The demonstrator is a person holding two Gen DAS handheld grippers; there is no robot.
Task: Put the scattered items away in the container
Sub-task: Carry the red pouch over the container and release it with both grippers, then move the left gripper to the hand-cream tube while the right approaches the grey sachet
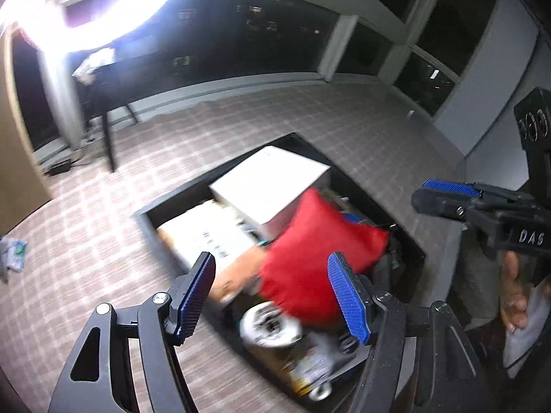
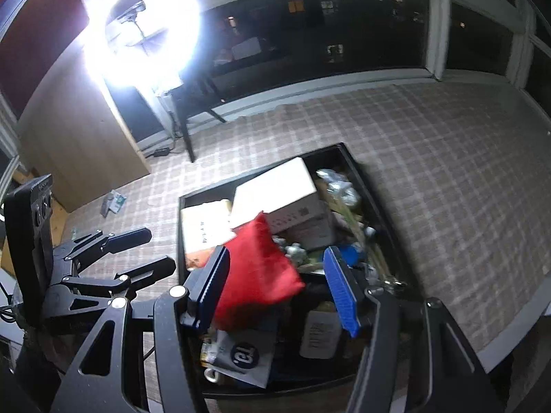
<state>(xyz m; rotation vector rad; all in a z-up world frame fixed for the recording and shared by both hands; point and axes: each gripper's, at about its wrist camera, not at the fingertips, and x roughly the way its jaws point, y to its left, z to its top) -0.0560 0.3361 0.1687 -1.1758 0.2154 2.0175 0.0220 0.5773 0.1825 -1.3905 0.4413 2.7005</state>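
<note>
Left wrist view: red fabric pouch (image 1: 320,258) lies atop clutter inside black rectangular container (image 1: 165,203). Left gripper (image 1: 275,296) and right gripper (image 2: 275,289) both gape, empty. Next: fetch crumpled wrapper (image 1: 13,251) from checked carpet (image 1: 103,234).

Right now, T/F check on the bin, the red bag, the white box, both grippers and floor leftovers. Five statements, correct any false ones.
1. The red bag is over the black container. True.
2. The left gripper is shut on the red bag. False: its jaws stand open, holding nothing.
3. The white box lies on the carpet beside the container. False: it sits inside it.
4. A small packet is on the carpet outside the container. True.
5. The right gripper is open. True.
</note>
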